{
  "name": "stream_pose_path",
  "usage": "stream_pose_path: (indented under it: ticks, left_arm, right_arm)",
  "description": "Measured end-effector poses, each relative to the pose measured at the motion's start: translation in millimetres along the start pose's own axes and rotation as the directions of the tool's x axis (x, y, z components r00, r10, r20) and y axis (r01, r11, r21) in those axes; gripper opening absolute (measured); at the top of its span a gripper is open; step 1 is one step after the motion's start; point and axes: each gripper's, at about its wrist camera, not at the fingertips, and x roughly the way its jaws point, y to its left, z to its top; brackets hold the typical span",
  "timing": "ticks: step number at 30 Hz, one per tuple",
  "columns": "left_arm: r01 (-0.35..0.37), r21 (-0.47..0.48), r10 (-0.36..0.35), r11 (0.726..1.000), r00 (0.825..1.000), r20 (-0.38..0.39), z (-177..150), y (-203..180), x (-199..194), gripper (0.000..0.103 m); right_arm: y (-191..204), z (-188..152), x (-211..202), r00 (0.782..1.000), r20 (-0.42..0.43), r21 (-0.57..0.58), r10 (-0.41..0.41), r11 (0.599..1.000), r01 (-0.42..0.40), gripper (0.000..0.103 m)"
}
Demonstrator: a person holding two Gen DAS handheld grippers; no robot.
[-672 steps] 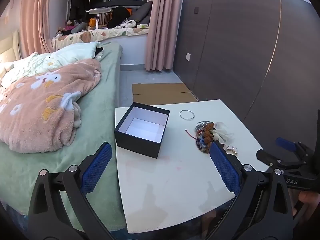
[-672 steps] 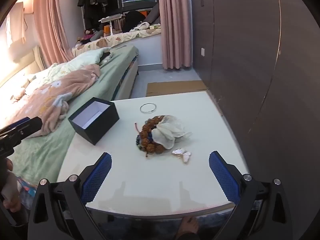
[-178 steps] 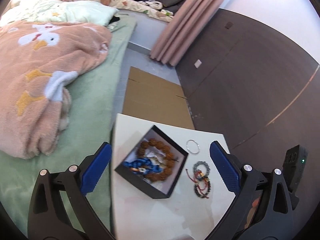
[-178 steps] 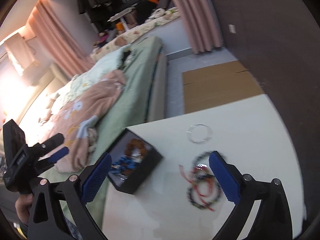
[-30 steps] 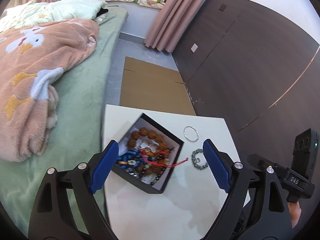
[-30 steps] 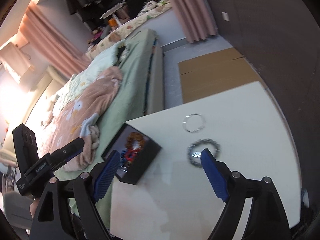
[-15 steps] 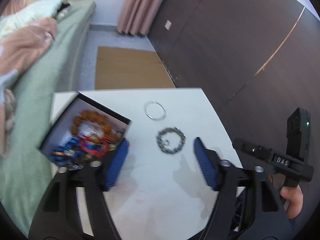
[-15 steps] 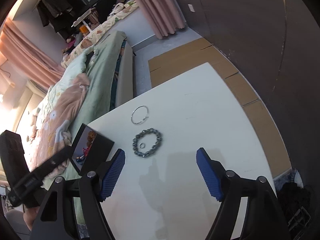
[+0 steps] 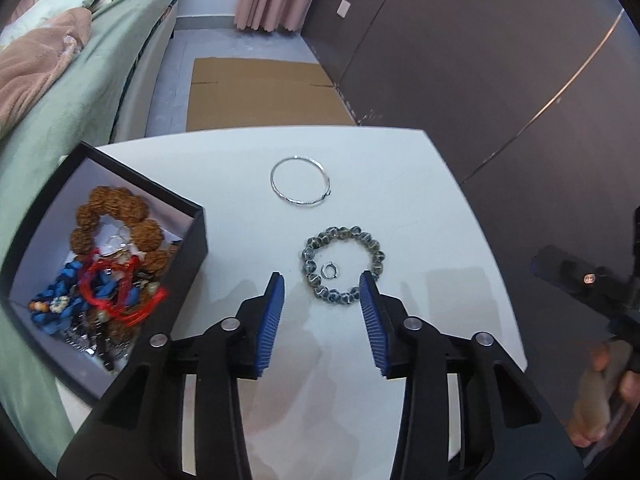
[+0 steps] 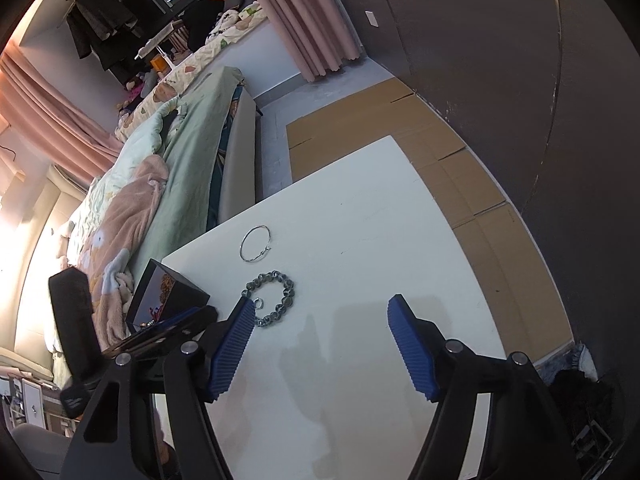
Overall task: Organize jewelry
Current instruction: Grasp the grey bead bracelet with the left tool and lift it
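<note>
Hidden or unclear: in the right wrist view my left gripper [image 10: 168, 332] covers the near side of the black box [image 10: 156, 296], so I read only a brown glimpse of its contents there. In the left wrist view the right gripper [image 9: 580, 280] is a dark blur at the frame edge; I cannot tell its jaw state from that view. Box contents [image 9: 108, 256] are tangled: brown beads, red cord, blue piece, other items indistinct.

Left gripper [image 9: 322, 300]: jaws spread apart, nothing between them, just short of the grey bead bracelet [image 9: 342, 266]. A small ring [image 9: 330, 271] lies inside the bracelet loop. Silver bangle [image 9: 300, 180] sits farther out, apart from both.

Right gripper [image 10: 320, 344]: jaws wide, empty, over bare table [image 10: 380, 240].

Edges: box sits at the table's left side, beside the bed [image 9: 80, 80]. Open white surface right of the bracelet up to the table's right edge.
</note>
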Motion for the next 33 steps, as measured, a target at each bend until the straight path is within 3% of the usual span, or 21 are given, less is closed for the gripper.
stream_pose_path:
  ticks: [7, 12, 15, 16, 25, 33]
  left_arm:
    - [-0.065, 0.013, 0.065, 0.998, 0.997, -0.028, 2.1, -7.0, 32.6, 0.034]
    - [-0.141, 0.082, 0.143, 0.987, 0.990, -0.017, 0.9, -19.8, 41.2, 0.031]
    - [-0.180, 0.123, 0.183, 0.976, 0.983, -0.016, -2.8, -23.0, 40.7, 0.014]
    - [-0.168, 0.128, 0.172, 0.977, 0.985, -0.021, -3.5, -23.3, 40.5, 0.009]
    - [-0.068, 0.107, 0.069, 0.992, 0.998, -0.012, -5.1, -28.7, 20.9, 0.009]
    - [0.009, 0.082, -0.014, 0.997, 0.999, 0.051, 2.2, -24.5, -15.6, 0.009]
  right_arm:
    - [-6.8, 8.3, 3.1, 0.998, 0.005, -0.007, -0.056, 0.998, 0.056, 0.068]
    - [-10.4, 11.9, 8.3, 0.997, -0.001, -0.003, -0.082, 0.997, 0.082, 0.068]
    - [-9.9, 12.4, 6.7, 0.997, 0.004, -0.006, -0.083, 0.997, 0.083, 0.068]
    - [-9.8, 12.3, 6.0, 0.997, 0.007, -0.007, -0.083, 0.997, 0.083, 0.068]
    - [-4.1, 7.8, 6.9, 0.996, 0.000, -0.038, -0.092, 0.995, 0.092, 0.068]
    - [1.5, 1.8, 9.4, 0.996, -0.009, -0.053, -0.088, 0.995, 0.088, 0.068]
